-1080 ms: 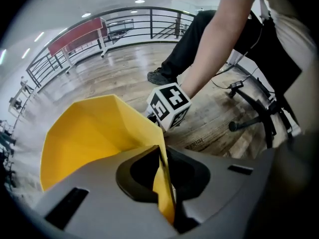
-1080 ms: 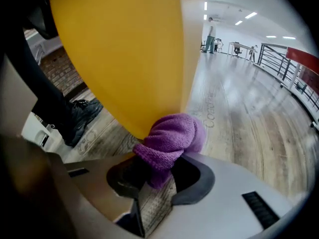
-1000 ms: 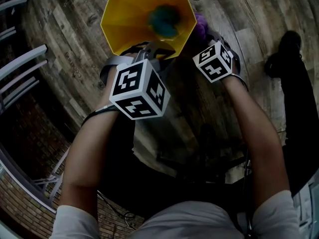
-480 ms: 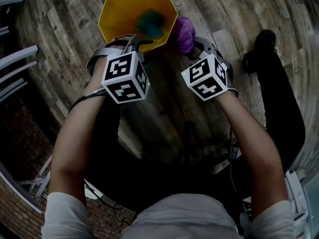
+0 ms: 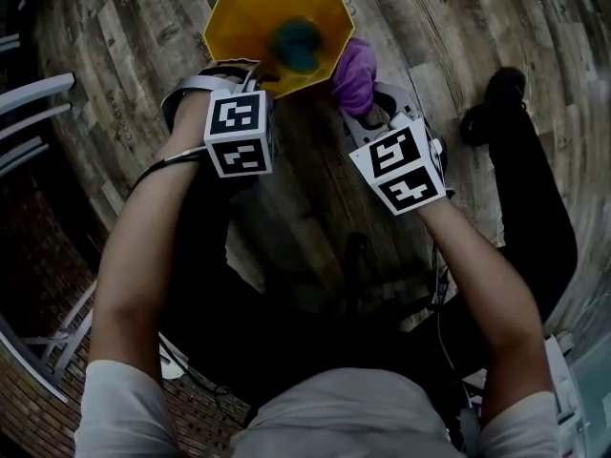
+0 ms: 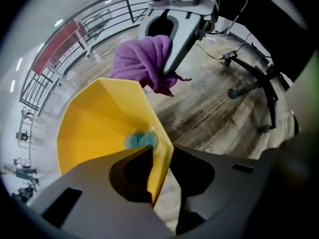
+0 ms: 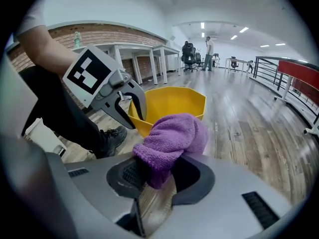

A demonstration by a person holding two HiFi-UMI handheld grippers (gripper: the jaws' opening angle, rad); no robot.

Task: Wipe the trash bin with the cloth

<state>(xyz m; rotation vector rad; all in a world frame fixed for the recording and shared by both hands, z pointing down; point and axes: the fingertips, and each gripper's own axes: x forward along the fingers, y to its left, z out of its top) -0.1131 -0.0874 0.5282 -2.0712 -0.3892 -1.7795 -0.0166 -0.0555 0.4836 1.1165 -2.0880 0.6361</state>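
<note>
The left tongs point(image 6: 162, 153) straddle the near rim of the bin point(image 5: 250, 17). Their jaws are closing with the thin yellow wall between them, not yet pinching it. The bin stands on the floor point(image 5: 115, 74). It looks like light, stiff, slick plastic, likely to slide or tip when rubbed, so the rim seems the sensible hold. Just right of it, the right tongs point(image 7: 159, 176) clench the cloth point(image 7: 172, 136), a soft bunched wad beside the outer wall. Bare floor surrounds the bin; a shoe point(image 5: 496, 93) stands farther right.
</note>
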